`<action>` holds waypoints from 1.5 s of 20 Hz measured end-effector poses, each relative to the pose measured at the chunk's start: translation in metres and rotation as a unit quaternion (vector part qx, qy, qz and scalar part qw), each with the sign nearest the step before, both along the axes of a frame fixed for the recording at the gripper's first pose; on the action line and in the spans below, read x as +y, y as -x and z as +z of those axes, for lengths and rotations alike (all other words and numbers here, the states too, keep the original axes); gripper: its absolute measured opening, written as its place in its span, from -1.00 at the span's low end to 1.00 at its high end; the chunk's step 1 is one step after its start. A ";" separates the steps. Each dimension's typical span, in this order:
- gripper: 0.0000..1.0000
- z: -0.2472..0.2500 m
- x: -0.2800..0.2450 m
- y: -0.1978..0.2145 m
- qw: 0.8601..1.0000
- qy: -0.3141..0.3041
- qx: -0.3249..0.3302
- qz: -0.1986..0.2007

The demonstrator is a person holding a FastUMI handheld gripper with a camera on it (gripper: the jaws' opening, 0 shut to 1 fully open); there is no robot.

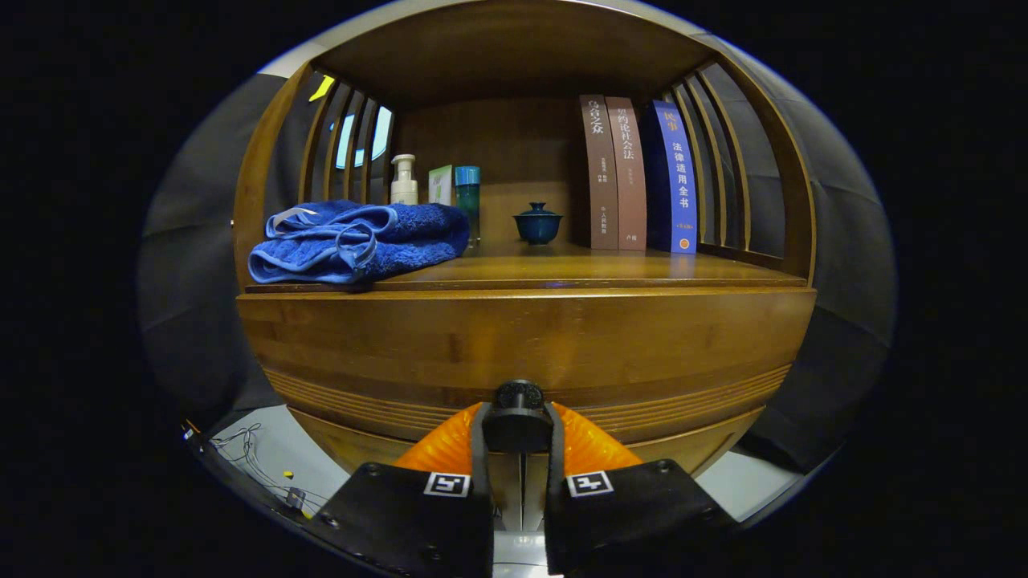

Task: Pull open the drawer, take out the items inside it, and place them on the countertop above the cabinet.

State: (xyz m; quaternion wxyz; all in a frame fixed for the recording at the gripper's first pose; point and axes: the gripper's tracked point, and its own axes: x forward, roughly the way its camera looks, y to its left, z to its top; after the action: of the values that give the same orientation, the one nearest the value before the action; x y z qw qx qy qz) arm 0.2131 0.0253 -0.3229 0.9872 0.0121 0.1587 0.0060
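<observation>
The gripper (519, 429) points level and square at the front of a wooden cabinet (526, 337), its two fingers drawn close together and clamped on the dark round drawer knob (519, 396), one finger pressing each side of the knob's neck. The knob sits directly between the fingertips, at the lower middle of the drawer front (482, 353), a broad bowed panel of honey-coloured wood with several fine grooves running along its lower part. Whether the drawer has come out of the cabinet at all cannot be told from this head-on angle, and its inside is hidden. Just above the drawer front runs the countertop (610, 269), a polished wooden shelf set inside an open alcove with slatted sides. On its left end, hanging slightly over the front edge, lies a folded blue towel (357, 239) with pale piping. Behind the towel stand a white pump bottle (404, 181), a small pale green box (440, 185) and a teal tumbler-shaped container (467, 197). Near the middle, further back, sits a small dark blue lidded teacup (538, 223). To its right three books (638, 185) stand upright, two brown and one blue, against the slats. Below left of the cabinet, loose wires (245, 457) trail over a pale floor.
</observation>
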 end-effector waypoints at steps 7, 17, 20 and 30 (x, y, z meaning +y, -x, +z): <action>-0.42 0.004 -0.001 0.045 1.000 0.007 0.005 -0.005; -0.42 0.012 -0.002 0.133 1.000 -0.002 0.008 -0.002; -0.42 0.013 -0.002 0.155 1.000 -0.003 0.010 0.000; -0.42 0.005 -0.001 0.174 1.000 0.012 0.009 0.000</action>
State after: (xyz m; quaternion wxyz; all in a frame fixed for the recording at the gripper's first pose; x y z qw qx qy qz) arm 0.0394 0.0243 -0.3184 0.9859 0.0000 0.1673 0.0040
